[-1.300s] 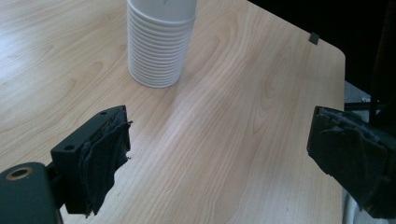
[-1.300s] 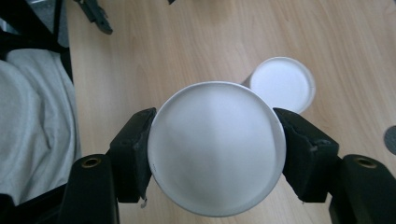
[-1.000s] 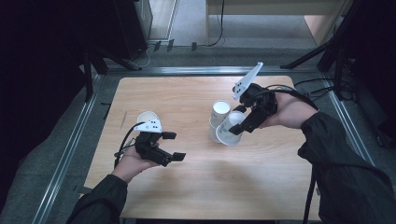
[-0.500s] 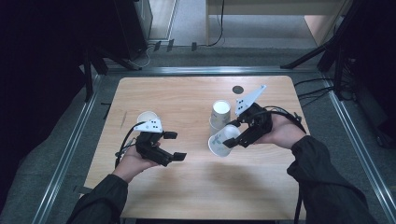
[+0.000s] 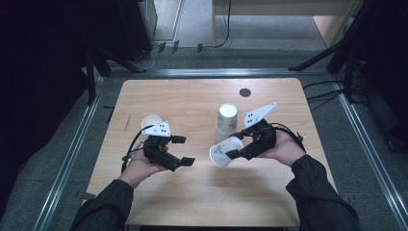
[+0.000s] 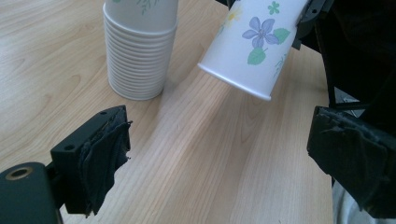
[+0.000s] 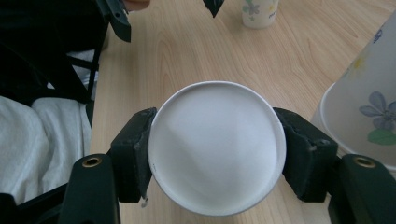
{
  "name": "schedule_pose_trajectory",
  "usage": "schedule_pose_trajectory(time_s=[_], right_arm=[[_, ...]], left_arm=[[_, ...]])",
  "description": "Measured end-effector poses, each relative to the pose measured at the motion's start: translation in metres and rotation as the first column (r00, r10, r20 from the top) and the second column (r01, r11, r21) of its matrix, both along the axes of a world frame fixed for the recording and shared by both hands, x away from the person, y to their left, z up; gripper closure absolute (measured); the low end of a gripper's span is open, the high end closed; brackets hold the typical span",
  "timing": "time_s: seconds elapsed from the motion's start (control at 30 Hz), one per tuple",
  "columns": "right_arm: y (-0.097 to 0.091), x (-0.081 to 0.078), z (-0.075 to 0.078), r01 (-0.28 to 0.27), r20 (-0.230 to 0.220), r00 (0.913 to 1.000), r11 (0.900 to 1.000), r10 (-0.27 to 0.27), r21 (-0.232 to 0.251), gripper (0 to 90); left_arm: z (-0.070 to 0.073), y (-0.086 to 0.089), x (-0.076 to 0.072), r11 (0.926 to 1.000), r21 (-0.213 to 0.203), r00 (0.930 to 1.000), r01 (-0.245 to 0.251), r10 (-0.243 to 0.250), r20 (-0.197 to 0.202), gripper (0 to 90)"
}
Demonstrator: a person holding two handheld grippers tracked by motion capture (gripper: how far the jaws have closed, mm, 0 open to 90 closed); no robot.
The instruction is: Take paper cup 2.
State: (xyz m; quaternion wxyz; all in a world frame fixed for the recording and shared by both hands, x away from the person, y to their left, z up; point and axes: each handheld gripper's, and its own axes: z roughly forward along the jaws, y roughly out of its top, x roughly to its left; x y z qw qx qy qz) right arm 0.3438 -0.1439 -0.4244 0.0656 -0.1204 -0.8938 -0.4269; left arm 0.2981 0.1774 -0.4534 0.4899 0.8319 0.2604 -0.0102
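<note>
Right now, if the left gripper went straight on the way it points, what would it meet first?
Probably the tilted paper cup held by the right gripper. It hangs ahead of the left gripper, between its open fingers, though depth is unclear.

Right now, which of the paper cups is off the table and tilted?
The flowered cup between the right gripper jaws, mouth tipped toward the person. The cup stack and the lone cup stand on the table.

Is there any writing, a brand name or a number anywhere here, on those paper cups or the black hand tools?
No readable text anywhere.
The white paper cup with blue and green flower print, clamped in the right gripper, bears pictures only, no words.
The stack of white paper cups shows leaf print, no lettering.
The grey three-cornered plates on the grippers carry small dark dots, not characters.
</note>
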Motion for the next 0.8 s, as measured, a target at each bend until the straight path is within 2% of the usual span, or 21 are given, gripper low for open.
schedule_pose_trajectory(time_s=[0.27, 0.47, 0.57, 0.63, 0.8], right_arm=[[0.006, 0.002, -0.006, -0.007, -0.009, 0.9999, 0.9986, 0.008, 0.052, 35.0], [0.008, 0.001, -0.010, -0.010, -0.004, 0.9999, 0.9973, 0.011, 0.073, 35.0], [0.008, 0.000, -0.011, -0.012, -0.004, 0.9999, 0.9972, 0.013, 0.074, 35.0], [0.008, 0.000, -0.012, -0.011, -0.005, 0.9999, 0.9966, 0.012, 0.082, 35.0], [0.010, 0.000, -0.013, -0.013, -0.013, 0.9998, 0.9956, 0.015, 0.092, 35.0]], left_arm=[[-0.003, -0.014, 0.005, 0.9986, 0.020, 0.9987, 0.049, -0.049, 0.010, 6.0], [-0.006, -0.020, 0.013, 0.9972, -0.008, 0.9972, 0.074, -0.074, 0.001, 6.0], [-0.007, -0.025, 0.016, 0.9958, -0.003, 0.9958, 0.092, -0.092, 0.005, 6.1], [-0.009, -0.029, 0.017, 0.9946, -0.013, 0.9946, 0.103, -0.103, -0.009, 6.0], [-0.010, -0.035, 0.014, 0.9907, -0.006, 0.9907, 0.136, -0.136, 0.002, 6.0]])
